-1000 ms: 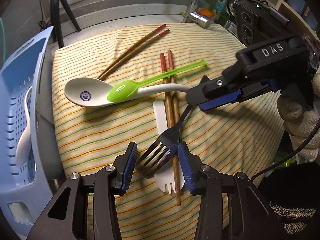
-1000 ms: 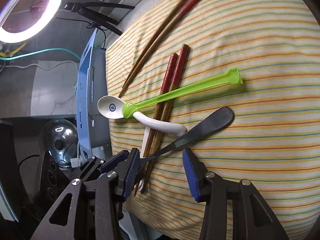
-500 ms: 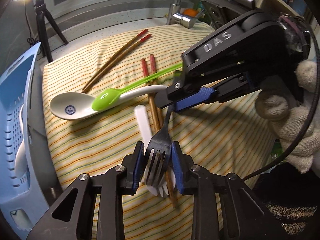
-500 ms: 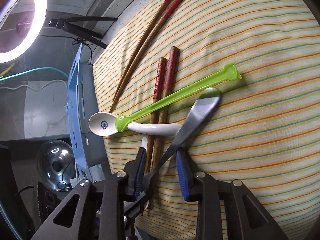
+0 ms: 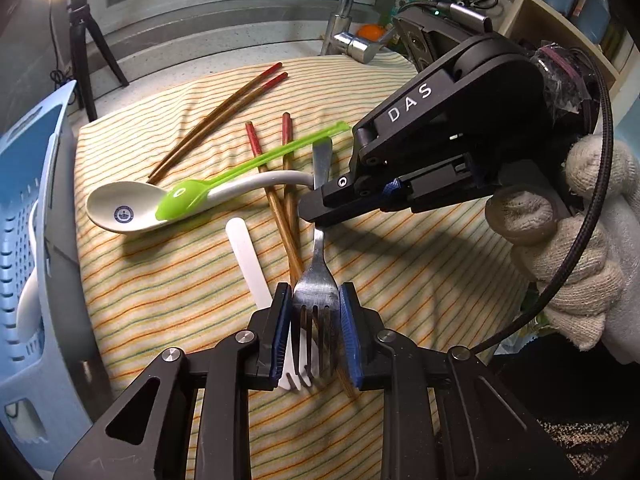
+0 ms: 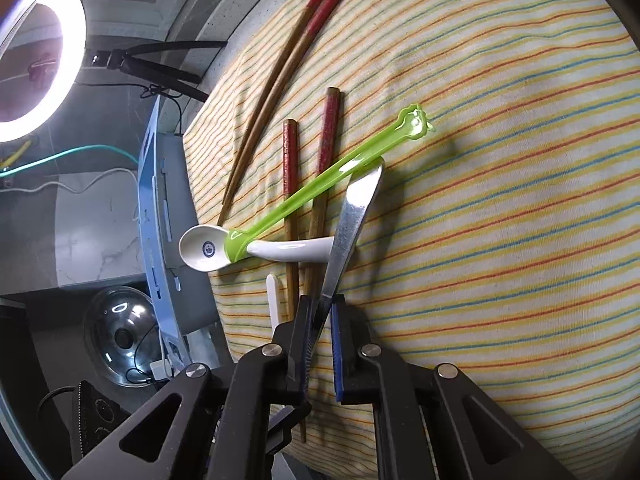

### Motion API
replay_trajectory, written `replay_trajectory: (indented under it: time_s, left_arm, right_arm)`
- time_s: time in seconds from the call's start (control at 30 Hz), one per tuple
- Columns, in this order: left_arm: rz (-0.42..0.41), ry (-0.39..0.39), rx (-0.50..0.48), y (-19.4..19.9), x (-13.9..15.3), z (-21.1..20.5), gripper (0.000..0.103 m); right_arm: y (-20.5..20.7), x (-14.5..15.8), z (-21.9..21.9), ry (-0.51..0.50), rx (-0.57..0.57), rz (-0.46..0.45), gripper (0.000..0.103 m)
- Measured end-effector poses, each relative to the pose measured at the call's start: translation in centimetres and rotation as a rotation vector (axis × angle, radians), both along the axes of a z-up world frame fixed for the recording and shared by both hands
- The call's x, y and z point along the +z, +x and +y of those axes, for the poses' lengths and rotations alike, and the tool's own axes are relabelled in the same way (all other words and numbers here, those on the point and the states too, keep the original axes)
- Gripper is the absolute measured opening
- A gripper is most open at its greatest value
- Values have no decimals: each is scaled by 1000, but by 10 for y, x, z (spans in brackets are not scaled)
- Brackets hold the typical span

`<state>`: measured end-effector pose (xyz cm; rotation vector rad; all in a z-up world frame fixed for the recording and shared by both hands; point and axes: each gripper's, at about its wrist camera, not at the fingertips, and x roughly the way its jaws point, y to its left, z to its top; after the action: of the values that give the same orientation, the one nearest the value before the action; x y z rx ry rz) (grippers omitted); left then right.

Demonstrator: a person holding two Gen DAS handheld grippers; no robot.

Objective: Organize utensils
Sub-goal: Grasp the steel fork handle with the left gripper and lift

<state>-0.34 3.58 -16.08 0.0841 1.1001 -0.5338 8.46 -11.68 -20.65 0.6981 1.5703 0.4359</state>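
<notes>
- The metal fork [image 5: 316, 280] sat lowest in the left wrist view, its tine end pinched between the blue pads of the left hand-held gripper [image 5: 315, 320], jaws clamped on it.
- Just above centre, the right hand-held gripper [image 6: 320, 320] was closed on the fork's thin neck, so both tools held one utensil above the striped cloth [image 6: 500, 240].
- It looked stiff, light and slick; a grip across the flat neck or the tine shoulders seemed safest against twisting.
- Under it lay a white plastic fork [image 5: 248, 256] and a pair of red-tipped chopsticks [image 5: 286, 208].
- Mid-frame, a green spoon [image 5: 188, 200] rested in a white ceramic spoon [image 5: 124, 208], probably breakable.
- Upper centre lay a second chopstick pair [image 5: 224, 116].
- At the left edge stood the blue basket [image 5: 28, 200], holding a white utensil.
</notes>
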Motion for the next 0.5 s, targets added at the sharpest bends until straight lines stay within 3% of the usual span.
replay_trajectory:
  time_s: [0.5]
  left_arm:
    - [-31, -48, 67, -18, 19, 21, 23]
  right_arm:
    - [-9, 39, 25, 62, 52, -44, 5]
